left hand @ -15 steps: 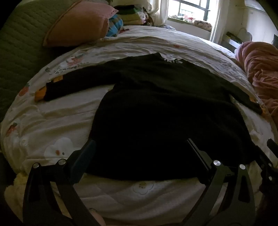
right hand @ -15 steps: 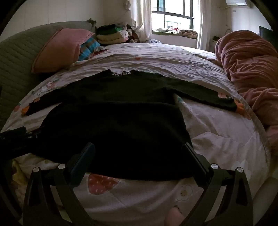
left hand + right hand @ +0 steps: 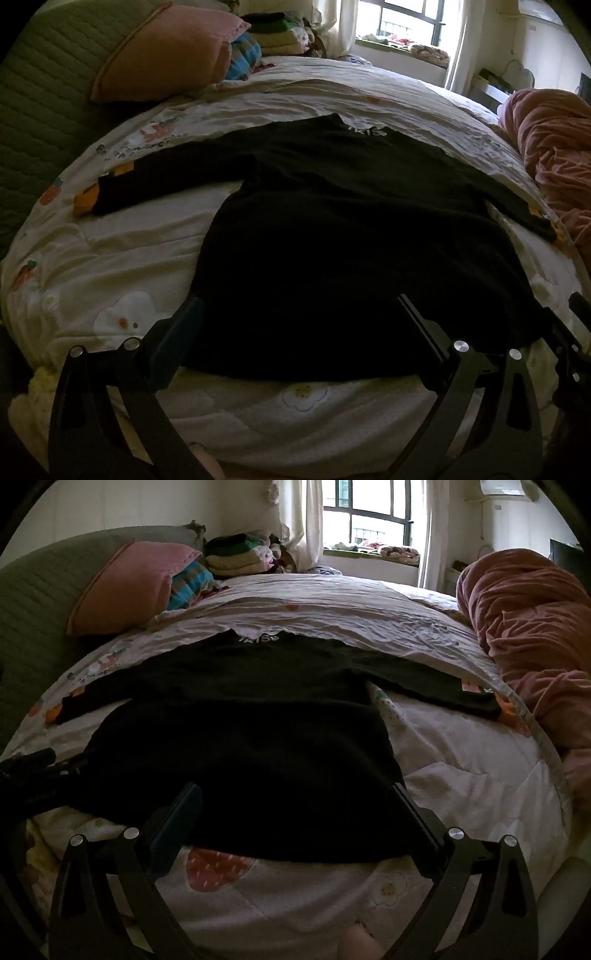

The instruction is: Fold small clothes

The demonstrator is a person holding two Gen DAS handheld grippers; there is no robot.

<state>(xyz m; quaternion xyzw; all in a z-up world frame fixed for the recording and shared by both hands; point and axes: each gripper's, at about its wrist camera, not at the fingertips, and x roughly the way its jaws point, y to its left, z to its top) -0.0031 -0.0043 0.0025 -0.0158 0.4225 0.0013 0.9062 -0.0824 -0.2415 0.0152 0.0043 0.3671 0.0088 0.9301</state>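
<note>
We look across a bed in a cartoon-print quilt, where a black long-sleeved top lies flat, sleeves spread, hem nearest us. Our left tongs and right tongs hang released and empty over that hem. We judge the soft quilt risky: pads could pinch bedding with the hem, or catch only one layer, skewing the fold.

A black sweater lies flat, sleeves spread, on the cartoon-print bed beside a pink blanket.
</note>
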